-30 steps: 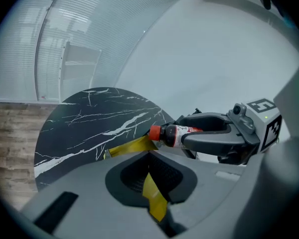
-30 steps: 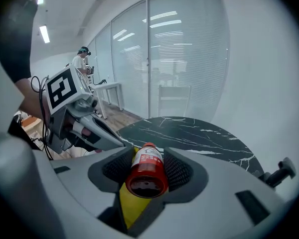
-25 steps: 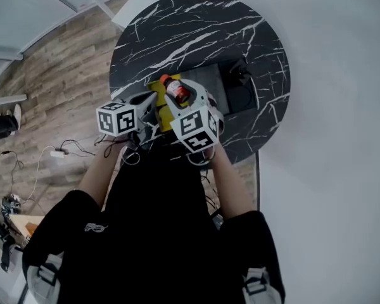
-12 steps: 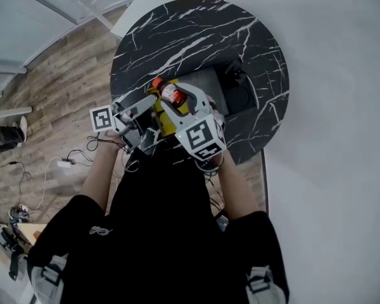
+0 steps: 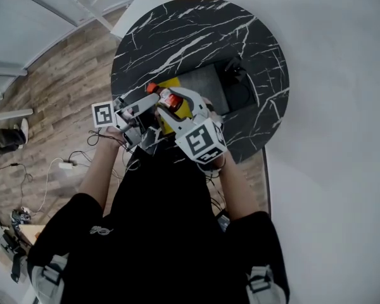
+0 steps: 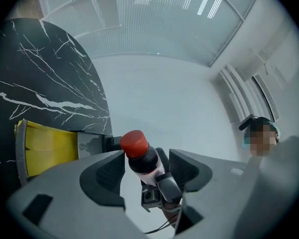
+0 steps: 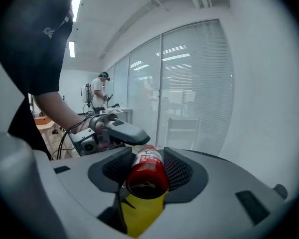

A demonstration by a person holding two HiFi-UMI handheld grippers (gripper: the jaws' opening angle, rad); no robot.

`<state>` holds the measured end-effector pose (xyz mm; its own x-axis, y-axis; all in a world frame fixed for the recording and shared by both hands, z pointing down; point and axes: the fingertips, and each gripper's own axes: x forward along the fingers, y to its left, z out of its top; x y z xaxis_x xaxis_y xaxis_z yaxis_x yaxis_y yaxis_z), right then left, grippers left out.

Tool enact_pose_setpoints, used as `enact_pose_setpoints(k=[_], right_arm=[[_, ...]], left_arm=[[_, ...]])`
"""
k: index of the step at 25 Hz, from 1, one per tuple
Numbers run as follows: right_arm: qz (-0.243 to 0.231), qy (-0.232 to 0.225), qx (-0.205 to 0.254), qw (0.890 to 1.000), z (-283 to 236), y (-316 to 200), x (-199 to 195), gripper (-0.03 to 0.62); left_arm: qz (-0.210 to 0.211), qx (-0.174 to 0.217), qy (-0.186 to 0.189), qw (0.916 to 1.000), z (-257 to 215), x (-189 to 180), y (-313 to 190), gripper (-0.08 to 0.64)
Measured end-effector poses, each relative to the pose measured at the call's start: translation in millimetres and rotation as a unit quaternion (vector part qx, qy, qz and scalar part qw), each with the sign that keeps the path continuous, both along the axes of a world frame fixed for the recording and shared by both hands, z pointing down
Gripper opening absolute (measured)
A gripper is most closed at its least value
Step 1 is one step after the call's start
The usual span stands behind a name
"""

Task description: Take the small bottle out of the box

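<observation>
The right hand-held gripper [image 7: 147, 169], pointing to 11 o'clock in the head view, is clamped on the bottle [image 7: 146, 177] above the yellow box [image 6: 47, 146]. The left hand-held gripper [image 6: 148, 169] reaches in from 8 o'clock over the worktop [image 5: 196, 30]. Its jaws have just been opening wide, and the red cap sits ungripped between them.

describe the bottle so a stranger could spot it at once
Find the round black marble table, then the yellow box on it. Above the box, the right gripper clamps the bottle: small, dark, red-capped, the only thing held.
</observation>
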<state>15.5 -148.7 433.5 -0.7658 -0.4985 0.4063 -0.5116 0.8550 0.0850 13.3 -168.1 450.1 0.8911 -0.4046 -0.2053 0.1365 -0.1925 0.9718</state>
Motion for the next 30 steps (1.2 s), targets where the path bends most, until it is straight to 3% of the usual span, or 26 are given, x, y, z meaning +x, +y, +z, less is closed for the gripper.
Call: enact_pose_setpoints(k=[15,23,30], right_arm=[[-0.002,-0.013,0.013,1.000,0.4,14.1,4.7,0.189],[0.016,-0.017,0.020,1.000,5.6,16.0,12.8,0.193],[0.041,-0.012,0.031,0.999,13.5,20.5,17.4,0.201]], left_arm=[[0.023,-0.006,0.021,0.9995,0.8,23.3,8.4,0.259],[0.000,0.028,-0.042,0.9987,-0.4,28.2,8.5,0.227],[-0.039,0.069,-0.141,0.9868,7.8,20.5,13.0,0.224]])
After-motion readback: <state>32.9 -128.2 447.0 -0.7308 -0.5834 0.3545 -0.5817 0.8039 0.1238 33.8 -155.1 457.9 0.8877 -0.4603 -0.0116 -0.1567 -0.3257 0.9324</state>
